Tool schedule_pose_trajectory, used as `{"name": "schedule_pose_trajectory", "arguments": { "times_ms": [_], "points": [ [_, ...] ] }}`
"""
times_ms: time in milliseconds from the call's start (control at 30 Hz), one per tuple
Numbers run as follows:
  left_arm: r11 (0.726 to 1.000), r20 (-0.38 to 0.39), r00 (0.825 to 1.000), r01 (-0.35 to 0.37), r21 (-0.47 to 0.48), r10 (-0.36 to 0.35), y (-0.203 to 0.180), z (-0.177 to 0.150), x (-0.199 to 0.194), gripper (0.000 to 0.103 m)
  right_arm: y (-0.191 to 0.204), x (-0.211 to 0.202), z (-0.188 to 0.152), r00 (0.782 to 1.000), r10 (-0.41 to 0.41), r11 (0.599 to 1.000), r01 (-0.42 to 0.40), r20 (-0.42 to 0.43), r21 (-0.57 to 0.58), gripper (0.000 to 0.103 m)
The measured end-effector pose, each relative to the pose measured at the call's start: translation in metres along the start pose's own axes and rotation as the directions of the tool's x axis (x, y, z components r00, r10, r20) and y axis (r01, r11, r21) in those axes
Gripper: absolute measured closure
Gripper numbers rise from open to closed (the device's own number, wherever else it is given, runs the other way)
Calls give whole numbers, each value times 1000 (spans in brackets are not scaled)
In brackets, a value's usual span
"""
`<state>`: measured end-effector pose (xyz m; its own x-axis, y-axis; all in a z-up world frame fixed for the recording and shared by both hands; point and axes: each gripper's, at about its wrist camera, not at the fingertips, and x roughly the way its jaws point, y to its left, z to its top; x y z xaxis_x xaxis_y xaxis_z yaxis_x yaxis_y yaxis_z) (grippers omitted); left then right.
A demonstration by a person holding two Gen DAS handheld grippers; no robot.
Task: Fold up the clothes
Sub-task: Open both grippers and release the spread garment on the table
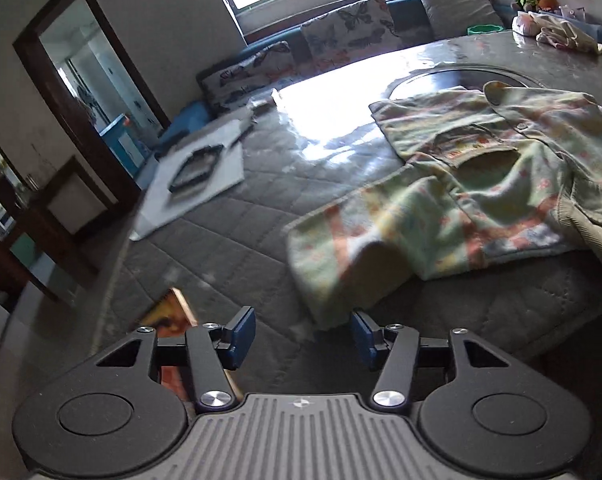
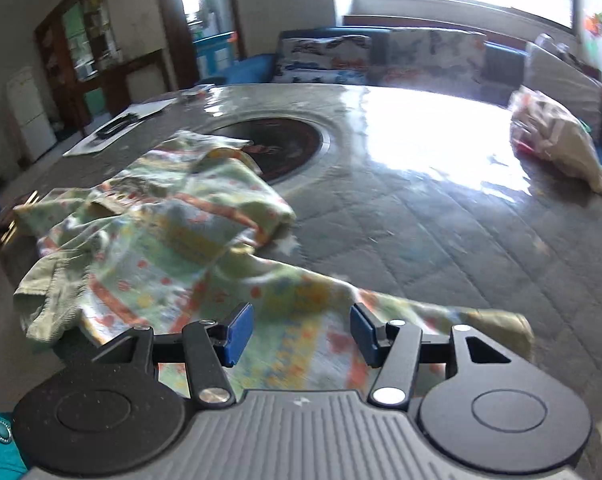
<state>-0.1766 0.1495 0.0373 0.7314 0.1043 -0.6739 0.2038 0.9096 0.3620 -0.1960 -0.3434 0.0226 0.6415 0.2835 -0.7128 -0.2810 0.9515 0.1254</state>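
I have the left gripper (image 1: 303, 336) hanging over the near edge of the bench (image 1: 229, 240), jaws spread apart with nothing between them. A sleeve of the shirt (image 1: 481, 184) reaches toward it and ends just ahead of the blue pads (image 1: 243, 334). The shirt, pale green with orange stripes and small prints, lies crumpled and partly spread on the quilted cover near that edge, its far part touching the dark round inset (image 1: 457, 80) in the middle of the bench.

My right gripper (image 2: 301, 334) hovers above another stretch of the same shirt (image 2: 173, 232), jaws likewise released and gripping nothing; cloth shows directly beneath the gap, though blur keeps me from telling whether the pads touch it.

At the left edge a sheet of paper (image 1: 197, 184) lies with a dark object (image 1: 195, 170) on it. At the far right corner sits a separate heap of pale clothes (image 2: 557, 140). Cushions (image 1: 341, 28) line a seat behind the far edge.
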Motion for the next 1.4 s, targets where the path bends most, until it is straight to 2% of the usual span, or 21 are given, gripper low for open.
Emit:
{"name": "schedule_pose_trajectory", "arguments": {
  "times_ms": [133, 267, 300, 333, 400, 433, 500, 533, 567, 600, 633, 700, 733, 800, 833, 900, 967, 1033, 1067, 1267, 1400],
  "points": [
    [993, 11, 1000, 4, -115, -2, -4, -4, 11, 48, -8, -4, -11, 999, -37, 999, 37, 5, 39, 48],
    [968, 39, 999, 16, -252, -7, 6, -6, 14, 49, -14, -9, -17, 998, -58, 995, 56, 28, 83, 48],
    [958, 43, 999, 21, -286, -9, 9, -6, 16, 60, -14, -9, -18, 998, -64, 994, 61, 29, 88, 48],
    [952, 36, 999, 18, -305, -7, 10, -5, 21, 78, -15, -8, -19, 997, -69, 994, 67, 26, 90, 48],
    [953, 11, 1000, -6, -304, 10, 10, -2, 28, 93, -16, -5, -22, 996, -83, 993, 81, 14, 91, 47],
    [958, 8, 999, -33, -286, 37, 8, 0, 30, 95, -17, -4, -23, 996, -89, 992, 88, 7, 89, 47],
    [971, 43, 985, -155, -182, 165, 1, 8, 24, 97, -18, 0, -26, 995, -103, 991, 104, -7, 85, 47],
    [967, 74, 970, -223, -123, 233, -3, 12, 21, 97, -18, 0, -27, 994, -110, 990, 110, -10, 84, 47],
    [950, 127, 942, -307, -49, 311, -8, 16, 15, 97, -19, 1, -27, 994, -113, 990, 113, -10, 83, 47],
    [920, 185, 906, -392, 23, 382, -14, 19, 11, 96, -18, 1, -28, 993, -118, 990, 118, -10, 77, 46],
    [873, 248, 860, -479, 93, 445, -21, 21, 7, 95, -17, 2, -28, 992, -124, 990, 124, -12, 69, 46],
    [753, 367, 764, -624, 210, 531, -32, 19, 4, 93, -14, 3, -28, 991, -134, 989, 135, -15, 53, 44],
    [697, 407, 728, -671, 254, 552, -36, 17, 5, 92, -13, 4, -29, 990, -138, 989, 139, -17, 43, 43],
    [641, 423, 713, -695, 326, 559, -36, 8, 10, 89, -10, 5, -29, 989, -146, 989, 147, -21, 24, 41],
    [623, 419, 716, -695, 359, 558, -36, 3, 12, 88, -9, 6, -29, 988, -151, 988, 151, -23, 15, 41],
    [632, 369, 755, -655, 414, 541, -32, -9, 16, 88, -8, 6, -28, 988, -154, 988, 155, -27, 8, 41],
    [635, 327, 773, -634, 442, 544, -27, -20, 17, 84, -10, 5, -26, 987, -158, 987, 158, -29, 14, 41],
    [670, 286, 793, -608, 425, 538, -21, -23, 13, 78, -14, 1, -22, 985, -170, 985, 171, -11, 29, 42],
    [699, 264, 802, -597, 395, 536, -16, -21, 10, 78, -16, -2, -20, 984, -179, 983, 178, 1, 37, 42],
    [850, 186, 855, -510, 130, 484, 13, 6, -16, 72, -38, -7, -15, 963, -269, 959, 267, 7, 91, 41],
    [889, 138, 882, -457, 13, 451, 35, 15, -26, 72, -51, -6, -20, 955, -297, 946, 297, -22, 133, 42]
  ]
}}
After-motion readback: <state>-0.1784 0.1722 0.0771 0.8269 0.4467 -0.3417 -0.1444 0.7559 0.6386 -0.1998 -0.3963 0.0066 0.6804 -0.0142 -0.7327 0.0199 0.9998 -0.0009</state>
